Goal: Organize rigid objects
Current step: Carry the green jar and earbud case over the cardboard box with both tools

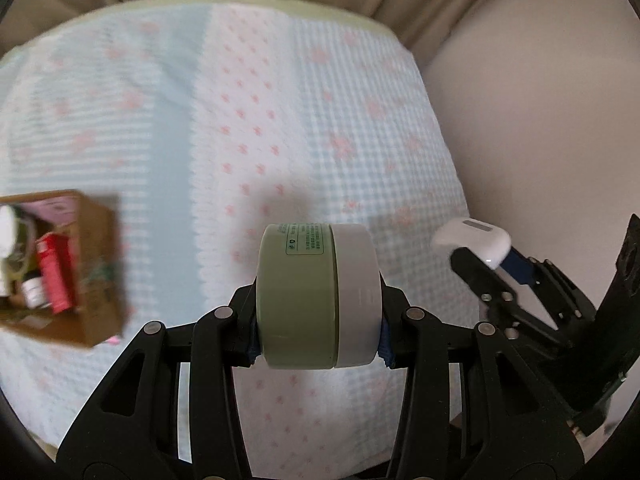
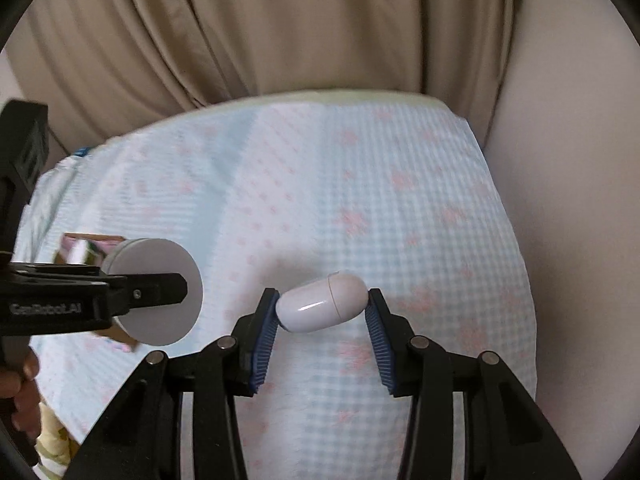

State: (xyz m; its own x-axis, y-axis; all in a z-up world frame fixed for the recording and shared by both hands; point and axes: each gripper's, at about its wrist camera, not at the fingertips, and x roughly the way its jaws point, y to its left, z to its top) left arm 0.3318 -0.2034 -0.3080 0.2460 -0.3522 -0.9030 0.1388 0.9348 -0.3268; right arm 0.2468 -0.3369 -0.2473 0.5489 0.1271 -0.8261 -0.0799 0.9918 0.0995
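Observation:
My left gripper [image 1: 318, 320] is shut on a round green jar with a white lid [image 1: 316, 296], held on its side above the bed. The jar's white lid [image 2: 154, 292] also shows at the left of the right wrist view, with the left gripper [image 2: 120, 292] clamped on it. My right gripper [image 2: 322, 310] is shut on a white earbud case [image 2: 322, 302], held above the cloth. The same case [image 1: 474, 242] and right gripper [image 1: 492, 264] show at the right of the left wrist view. A brown cardboard box [image 1: 96, 264] at the left holds a red tube [image 1: 54, 276] and small bottles.
A blue-and-white checked cloth with pink flowers [image 1: 280, 120] covers the bed. Beige curtains [image 2: 260, 32] hang behind it. A pale wall [image 1: 540, 100] runs along the right edge. A hand [image 2: 20, 384] holds the left gripper's handle at the lower left.

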